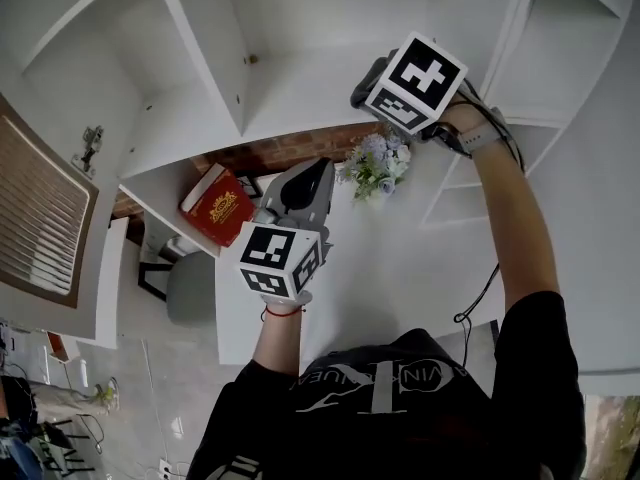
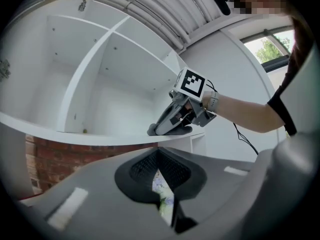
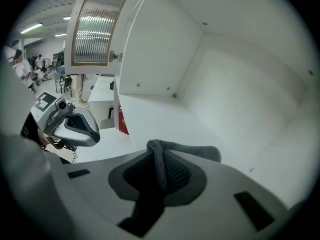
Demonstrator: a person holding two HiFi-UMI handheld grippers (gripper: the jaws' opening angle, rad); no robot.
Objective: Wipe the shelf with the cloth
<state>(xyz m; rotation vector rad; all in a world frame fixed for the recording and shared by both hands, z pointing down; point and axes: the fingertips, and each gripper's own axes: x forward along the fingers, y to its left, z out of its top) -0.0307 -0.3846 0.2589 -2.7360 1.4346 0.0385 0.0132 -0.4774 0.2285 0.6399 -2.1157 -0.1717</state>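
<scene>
Right claw (image 3: 159, 154), mine: jaws pinch the grey cloth (image 3: 200, 153), a fold bulging just past the tips and resting on the white shelf (image 3: 160, 119) board beneath them. Left claw (image 2: 158, 156): jaws pressed together, flowers (image 1: 378, 163) just ahead.

Red brick wall (image 1: 290, 150), pale floor (image 1: 150, 398)

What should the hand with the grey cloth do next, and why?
Probably slide the right gripper forward along the shelf toward its back corner. Its jaws are shut on the grey cloth, which rests on the white board, and the left gripper holds the flowers aside, so that stretch looks bare.
</scene>
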